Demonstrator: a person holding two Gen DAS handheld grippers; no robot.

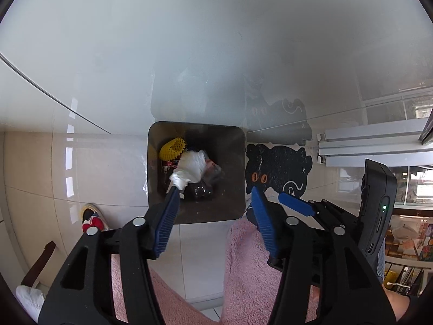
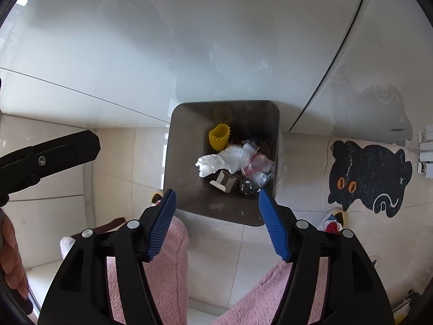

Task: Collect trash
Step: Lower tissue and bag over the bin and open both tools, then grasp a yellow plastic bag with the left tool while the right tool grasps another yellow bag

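Tiled floor (image 2: 67,168), cat-shaped mat (image 2: 368,173) beside the square bin (image 2: 189,162). Bin stands against the white wall, my pink-trousered legs (image 2: 162,265) near it. Trash lies inside the bin: white crumpled plastic (image 2: 224,159), yellow foam net (image 2: 219,135), small brown carton (image 2: 226,181). My left fingers (image 1: 216,197) and right fingers (image 2: 216,197) both spread wide, empty, above the bin.

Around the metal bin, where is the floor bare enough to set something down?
Bare tile lies left of the square metal bin, up to the white wall, and in front of it, between the pink fleece legs. The right side is crowded by the black cat-shaped mat. Inside the bin, trash is piled.
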